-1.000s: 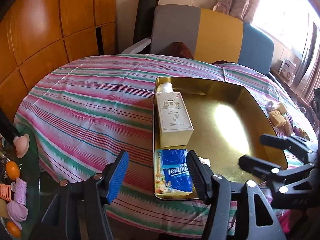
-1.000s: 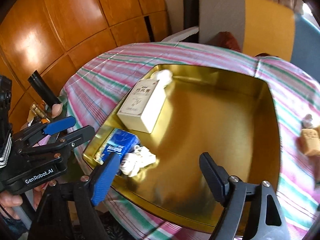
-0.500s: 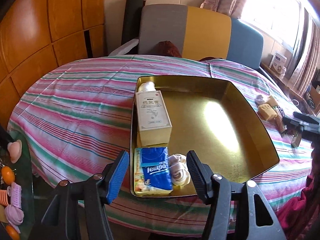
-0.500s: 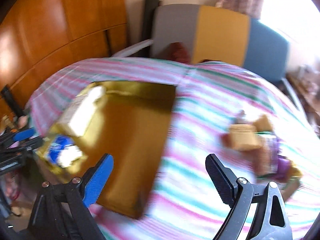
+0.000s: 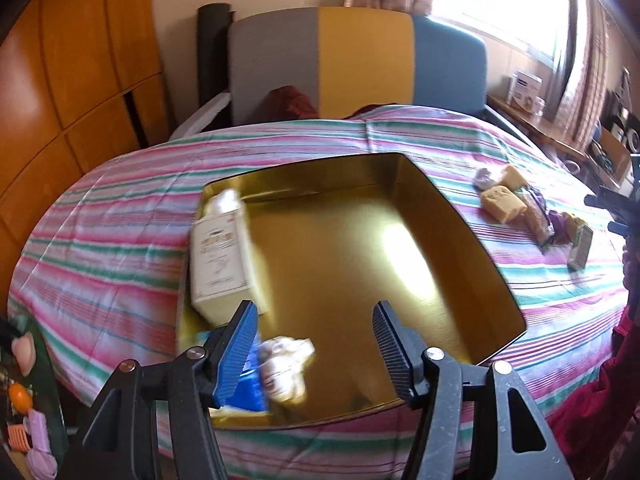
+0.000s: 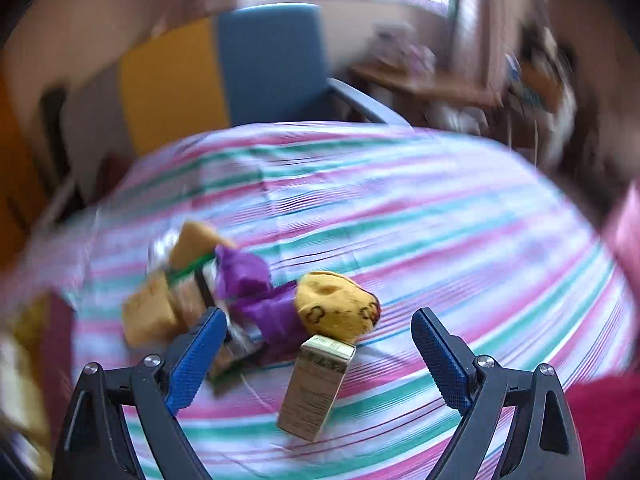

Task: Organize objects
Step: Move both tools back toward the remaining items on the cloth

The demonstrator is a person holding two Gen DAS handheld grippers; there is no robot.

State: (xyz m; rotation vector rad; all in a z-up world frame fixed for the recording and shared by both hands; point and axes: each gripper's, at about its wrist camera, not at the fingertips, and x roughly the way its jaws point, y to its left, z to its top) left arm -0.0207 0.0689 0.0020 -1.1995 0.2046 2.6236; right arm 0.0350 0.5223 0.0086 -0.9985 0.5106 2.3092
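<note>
The left wrist view looks forward and down from the near edge of the round table with the pink, green and white striped cloth (image 5: 120, 240), close over the shallow gold metal tray (image 5: 492, 280), facing the grey, yellow and blue chair back (image 5: 360, 56) at the far edge. The right wrist view, blurred, sits low and near the table's right edge, facing the window. Both views share the small upright beige carton (image 6: 316, 388) (image 5: 581, 248), the purple-wrapped pile (image 6: 248, 280) (image 5: 558, 224) and the chair.
</note>
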